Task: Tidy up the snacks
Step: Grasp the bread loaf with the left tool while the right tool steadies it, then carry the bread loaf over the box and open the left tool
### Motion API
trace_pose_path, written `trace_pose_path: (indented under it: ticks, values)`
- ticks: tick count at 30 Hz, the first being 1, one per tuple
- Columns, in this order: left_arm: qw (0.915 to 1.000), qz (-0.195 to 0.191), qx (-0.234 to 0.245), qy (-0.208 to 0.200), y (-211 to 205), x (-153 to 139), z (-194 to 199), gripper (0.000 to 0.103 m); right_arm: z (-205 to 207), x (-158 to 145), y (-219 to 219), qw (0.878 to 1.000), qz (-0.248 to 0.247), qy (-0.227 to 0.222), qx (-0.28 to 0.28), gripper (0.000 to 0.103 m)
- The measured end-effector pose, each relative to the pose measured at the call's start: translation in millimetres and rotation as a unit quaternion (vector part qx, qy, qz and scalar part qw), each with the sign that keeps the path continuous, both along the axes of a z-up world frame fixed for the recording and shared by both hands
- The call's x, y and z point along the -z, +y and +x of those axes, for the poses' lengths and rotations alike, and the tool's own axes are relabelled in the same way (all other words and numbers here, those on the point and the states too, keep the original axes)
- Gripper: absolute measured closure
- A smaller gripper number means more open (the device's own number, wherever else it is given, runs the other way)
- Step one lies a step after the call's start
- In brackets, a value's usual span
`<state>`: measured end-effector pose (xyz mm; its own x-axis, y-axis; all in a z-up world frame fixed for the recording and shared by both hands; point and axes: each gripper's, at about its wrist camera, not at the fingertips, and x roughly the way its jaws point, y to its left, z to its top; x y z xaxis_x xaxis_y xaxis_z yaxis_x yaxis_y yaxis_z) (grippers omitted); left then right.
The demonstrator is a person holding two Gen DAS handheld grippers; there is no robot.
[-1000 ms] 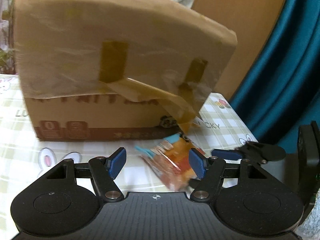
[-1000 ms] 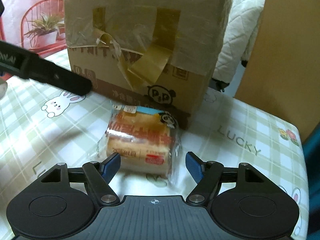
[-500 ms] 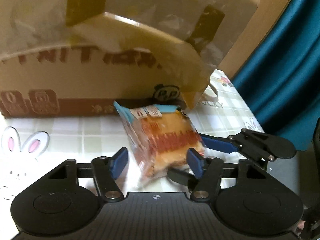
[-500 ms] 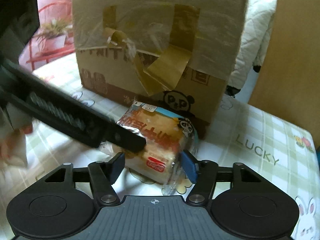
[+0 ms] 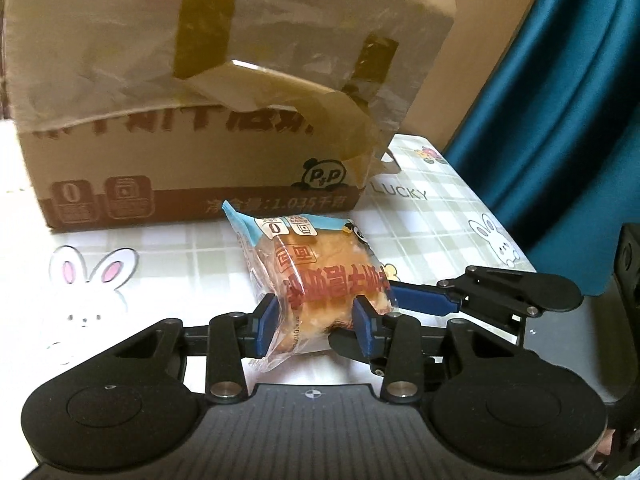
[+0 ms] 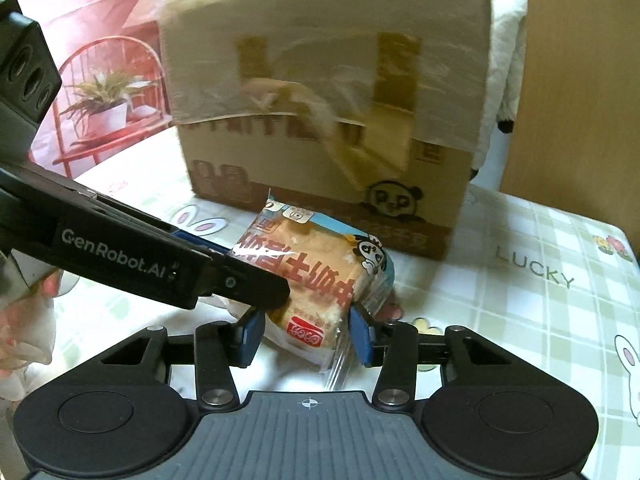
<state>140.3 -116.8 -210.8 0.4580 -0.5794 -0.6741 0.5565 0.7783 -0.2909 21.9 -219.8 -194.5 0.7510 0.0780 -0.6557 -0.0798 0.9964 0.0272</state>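
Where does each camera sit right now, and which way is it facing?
Left wrist: sits on the left gripper, looking forward and down at the snack pack between its closing fingers; the right gripper enters from the right.
Right wrist: sits on the right gripper, fingers closing around the same pack; the left gripper and a hand show at left.
Shared: pack, cardboard box, bunny tablecloth.

Left gripper [image 5: 316,322] closing, fingers [image 5: 267,322] against wrapped bread snack [image 5: 320,280], taped cardboard box [image 5: 208,92] behind
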Motion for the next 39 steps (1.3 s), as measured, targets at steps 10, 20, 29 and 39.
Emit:
trace_pose_path:
  ticks: [10,20,29,39]
  values:
    - [0.9987,-0.027,-0.007,-0.042,29.3,-36.4,-24.9,0.06,-19.7,-39.6,31.4,0.999,-0.018,-0.037,-0.001,0.061]
    - [0.9916,-0.063,-0.01,-0.113,56.4,-94.9,-41.1,0.06,-23.5,-90.6,48.1,0.995,-0.045,-0.093,-0.002,0.062]
    - [0.98,-0.095,-0.005,-0.175,62.2,-143.0,-41.3,0.06,-14.8,-139.4,51.8,0.987,-0.071,-0.14,-0.006,0.062]
    - [0.9696,-0.11,0.0,-0.218,51.0,-179.5,-6.6,0.06,28.0,-178.9,40.0,0.981,-0.096,-0.165,-0.02,0.062]
